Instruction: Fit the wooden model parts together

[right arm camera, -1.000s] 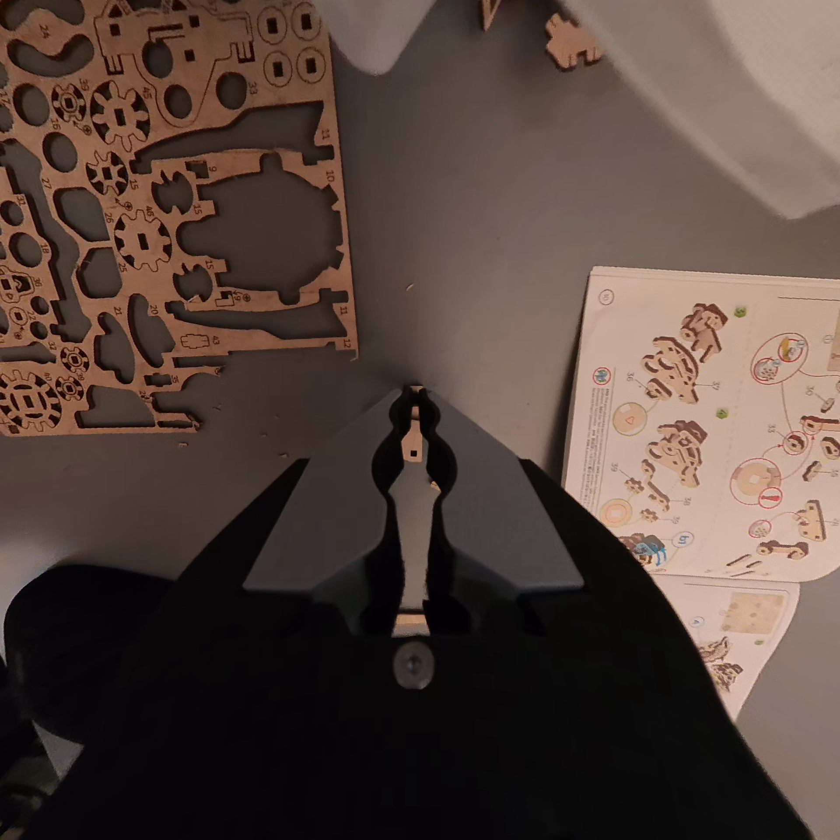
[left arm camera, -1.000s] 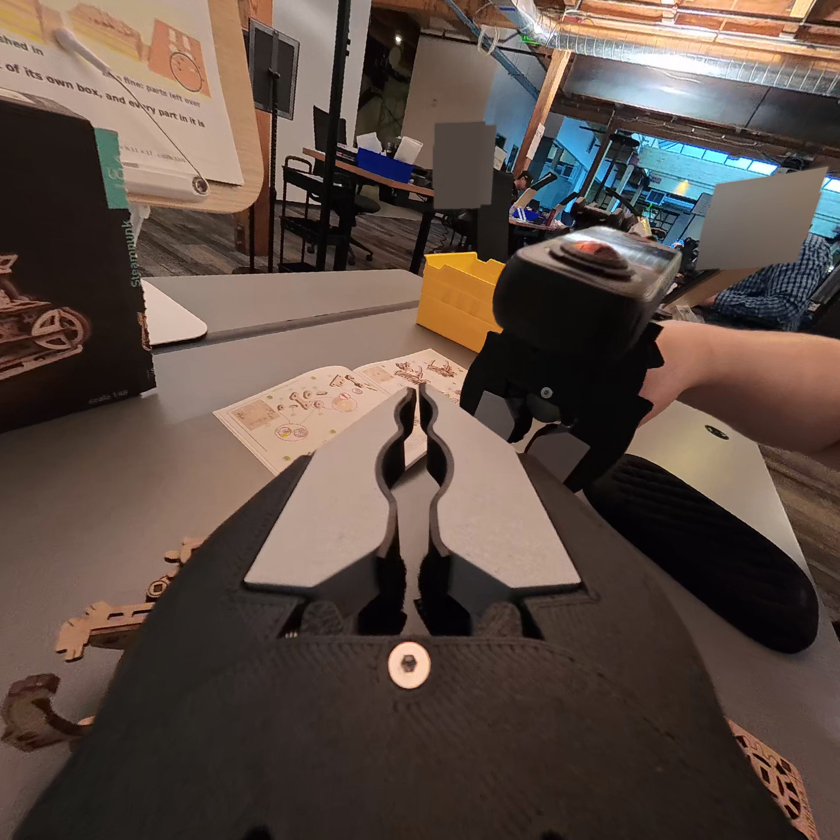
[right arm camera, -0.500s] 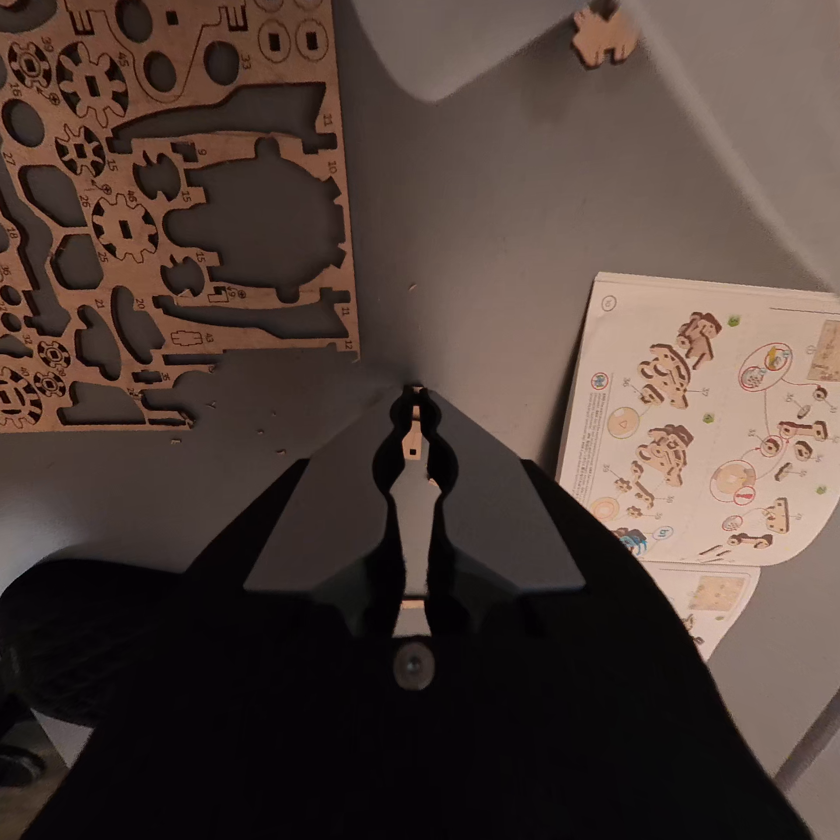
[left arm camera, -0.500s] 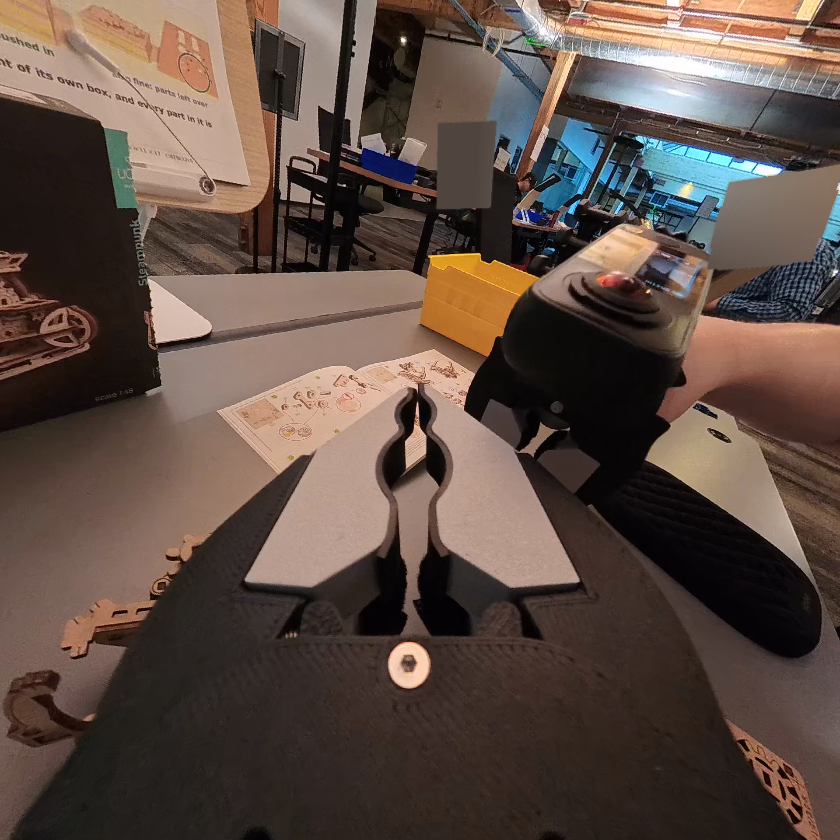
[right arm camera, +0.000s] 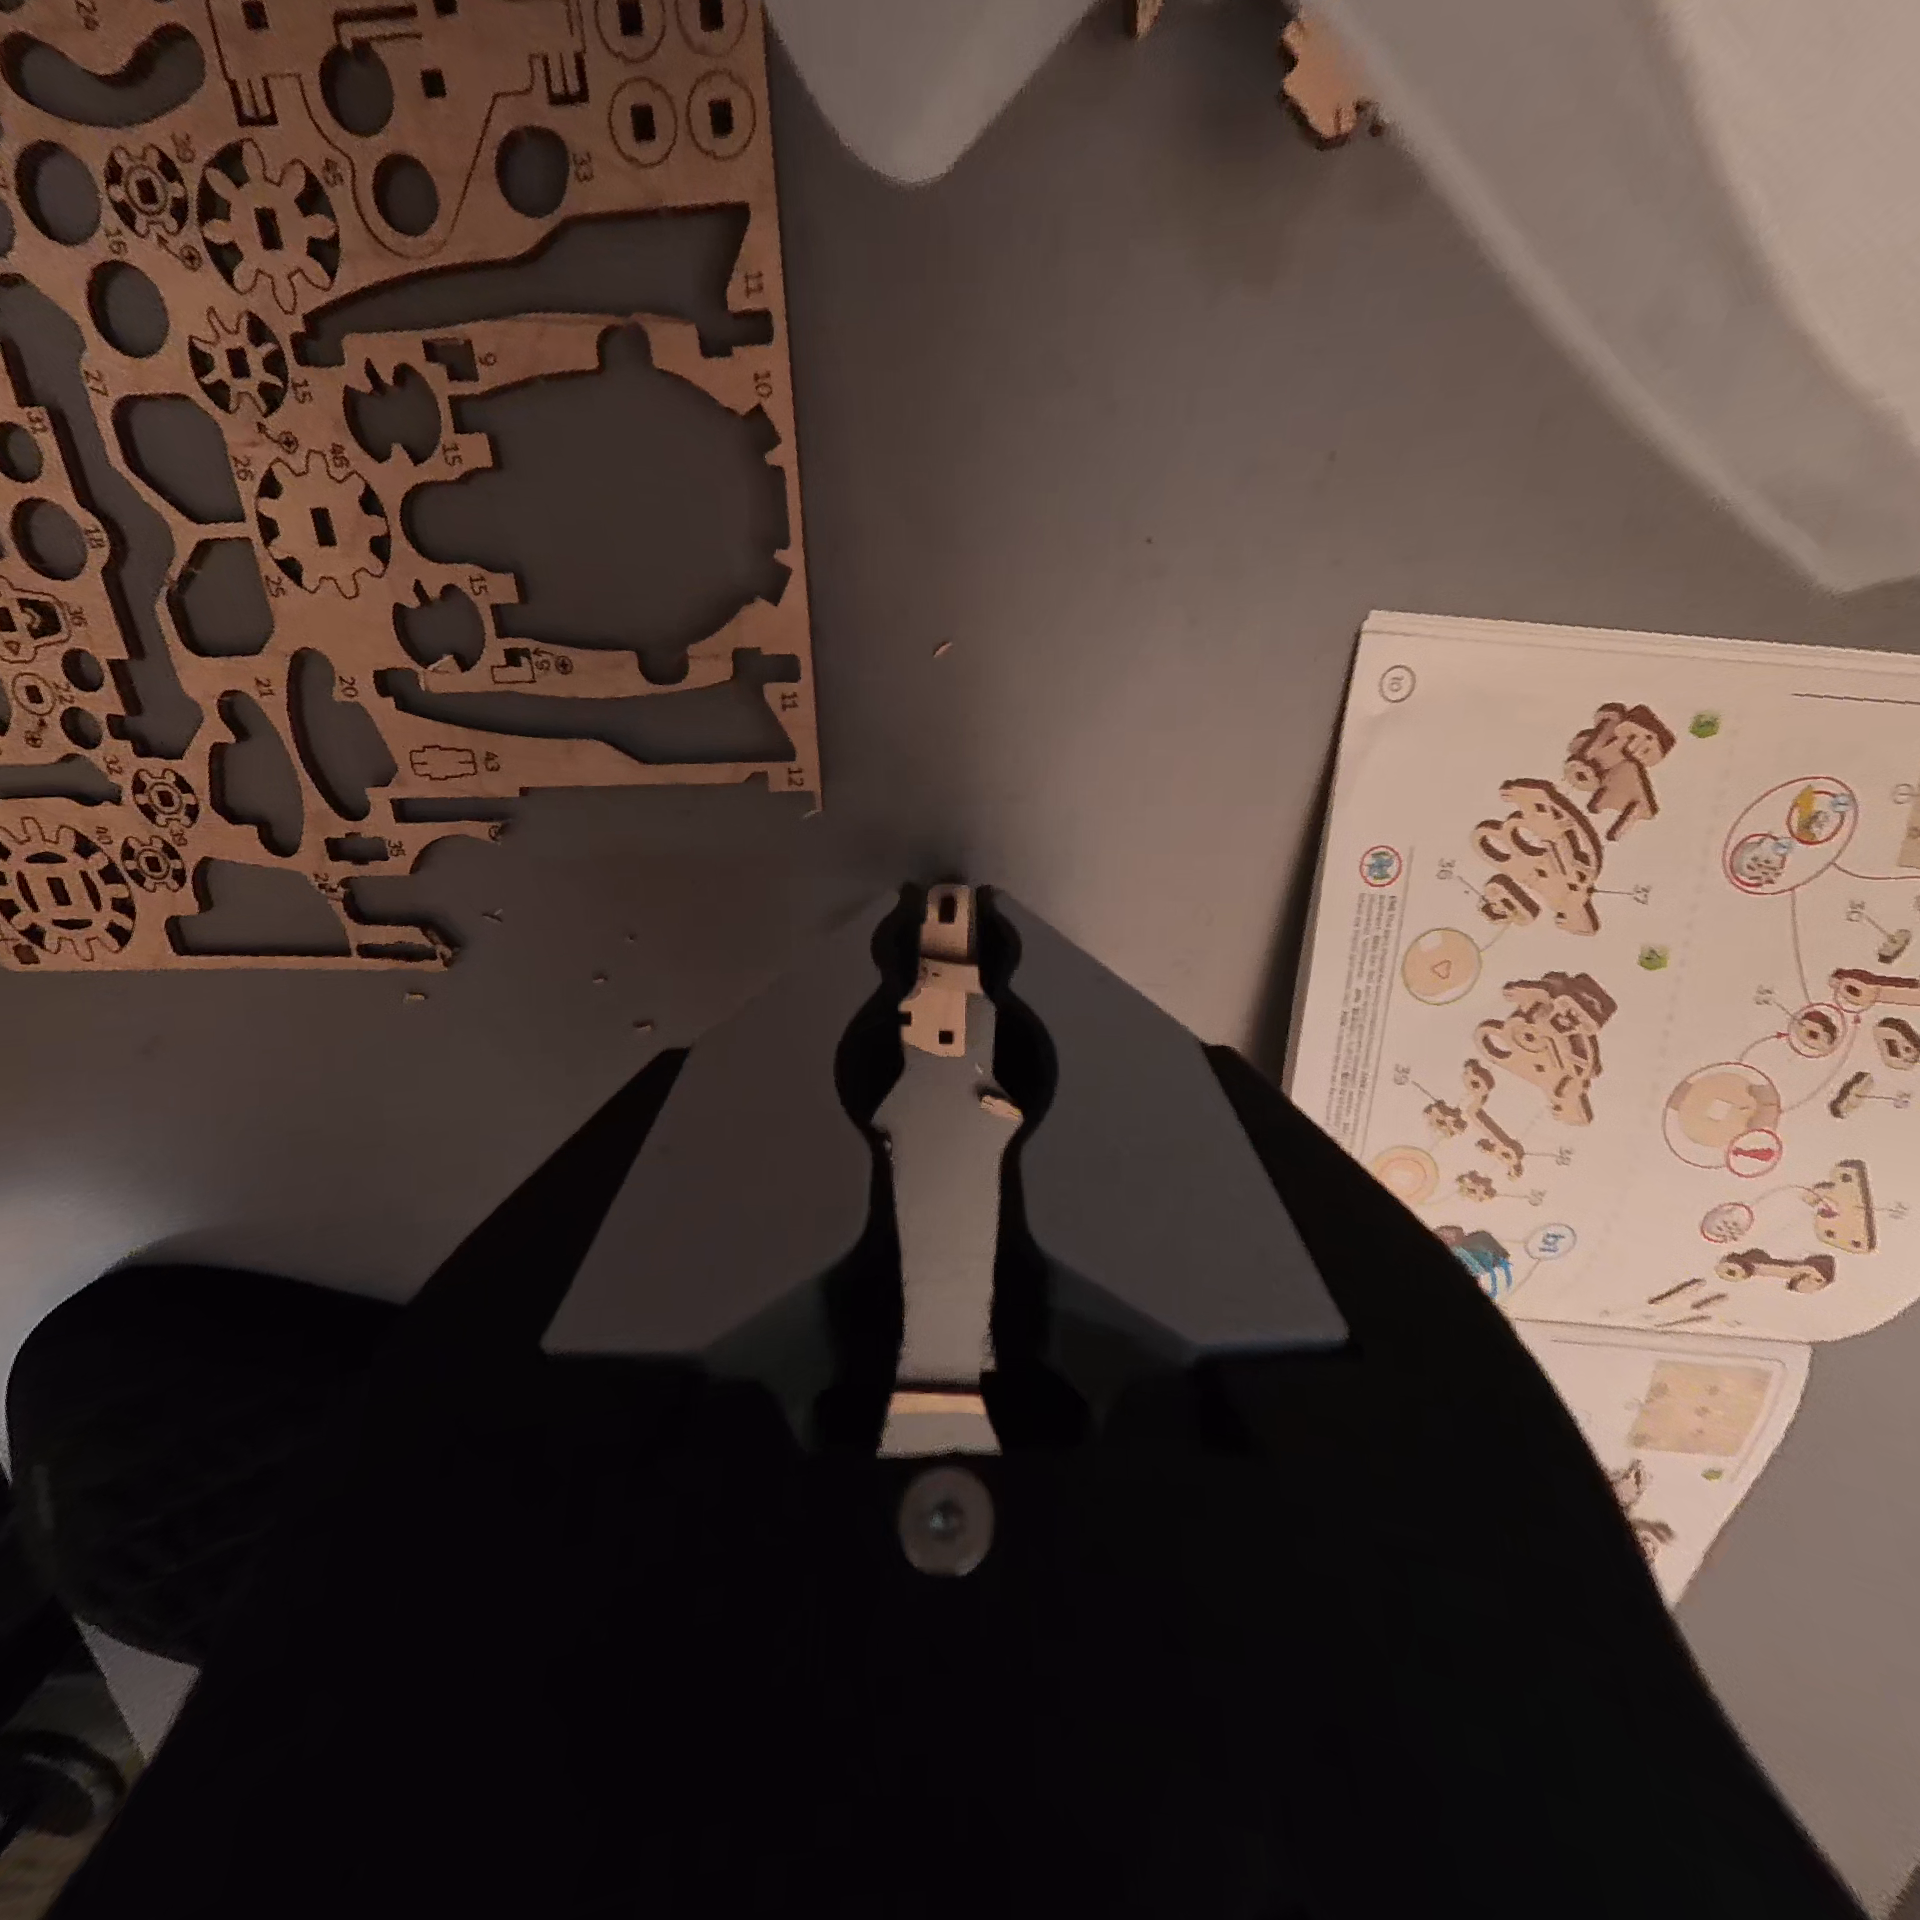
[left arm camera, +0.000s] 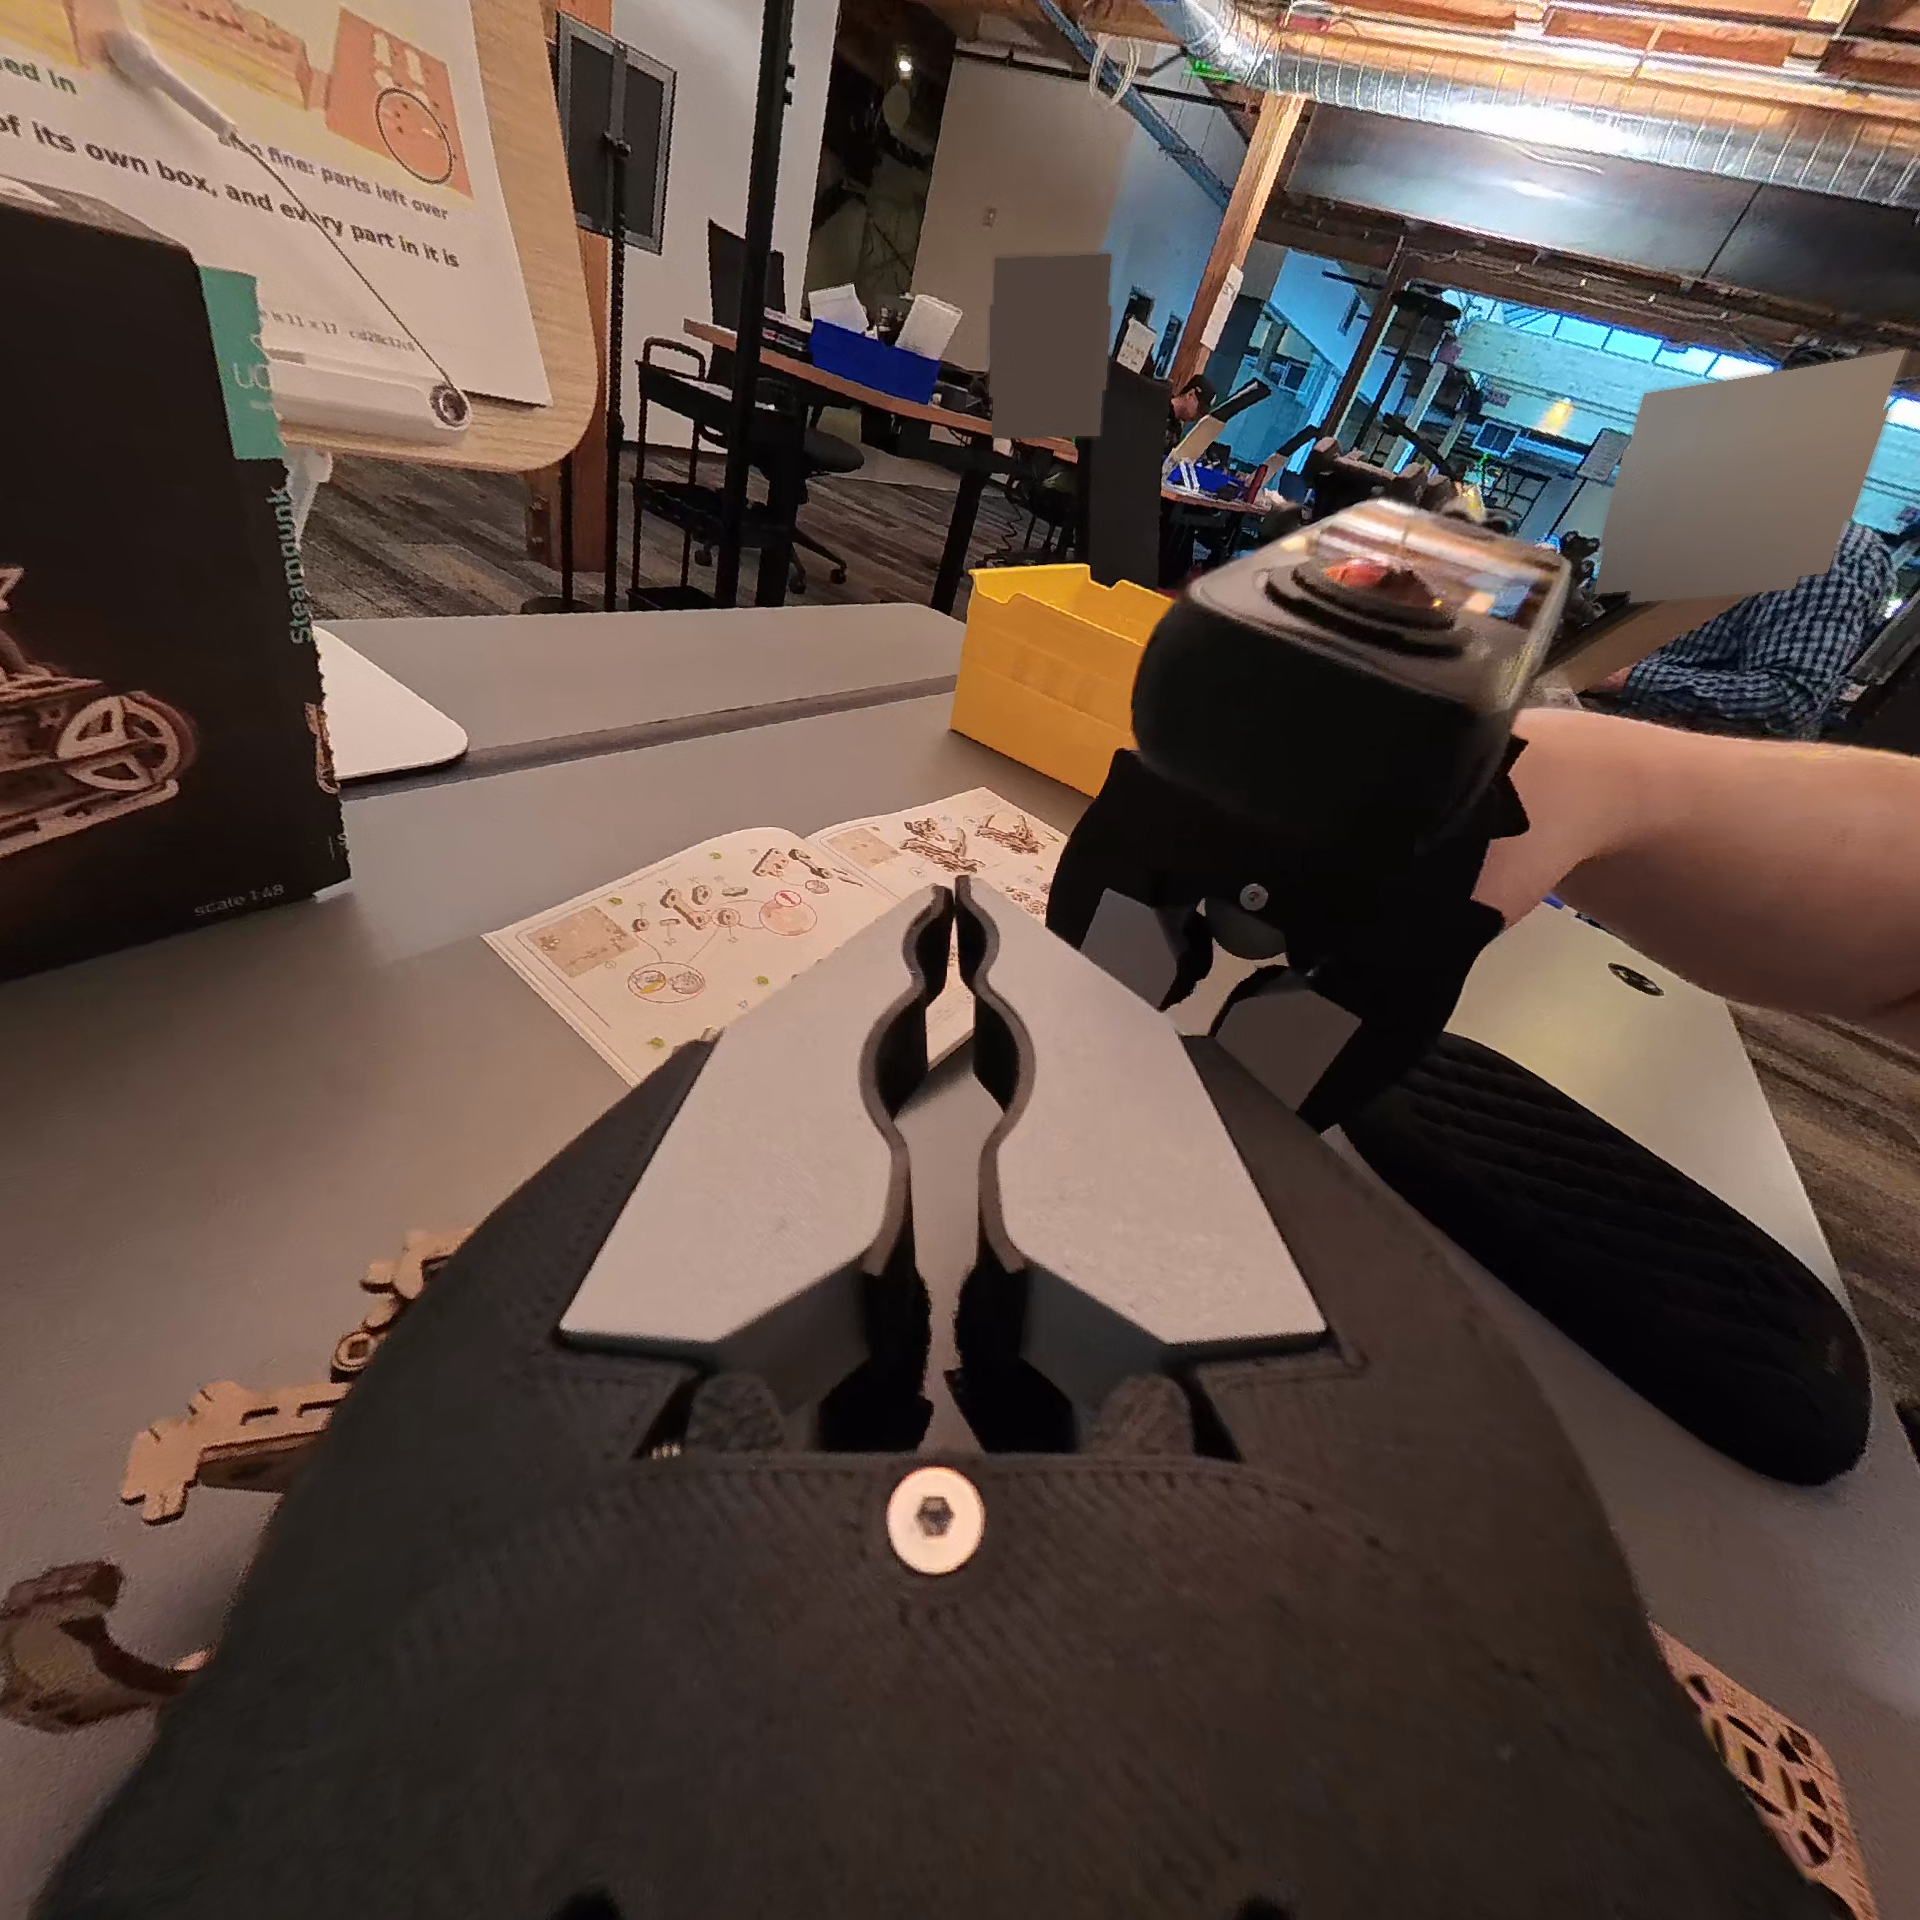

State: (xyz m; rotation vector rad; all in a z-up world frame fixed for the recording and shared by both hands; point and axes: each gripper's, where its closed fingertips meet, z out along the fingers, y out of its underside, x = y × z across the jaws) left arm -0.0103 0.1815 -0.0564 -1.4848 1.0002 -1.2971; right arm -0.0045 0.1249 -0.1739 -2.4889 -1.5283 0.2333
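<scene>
While the right hand-held gripper (right arm camera: 948, 914) points straight down at the grey tabletop (right arm camera: 1091, 468), its jaws are pinched on a small slotted wooden part (right arm camera: 940, 971), which sits between the fingertips and runs a little way back into the gap. To its upper left lies a laser-cut plywood sheet (right arm camera: 395, 468) with many parts already punched out; to its right lies an open instruction booklet (right arm camera: 1621, 987).

In the left wrist view, the left hand-held gripper (left arm camera: 954, 904) has its jaws drawn together with only a hairline gap at the tips and nothing visible between them. It points across the tabletop toward the booklet and a yellow bin (left arm camera: 1049, 675). Loose wooden parts (left arm camera: 249, 1439) lie near its lower left. A black kit box (left arm camera: 145, 603) stands at far left.

Judging from this, the main risk is the thin part twisting or slipping in the narrow fingertip grip when pressed into a mate, since little of it is held. Too much force could snap its slotted end. With the left gripper holding nothing, the mating piece may slide on the smooth tabletop.
</scene>
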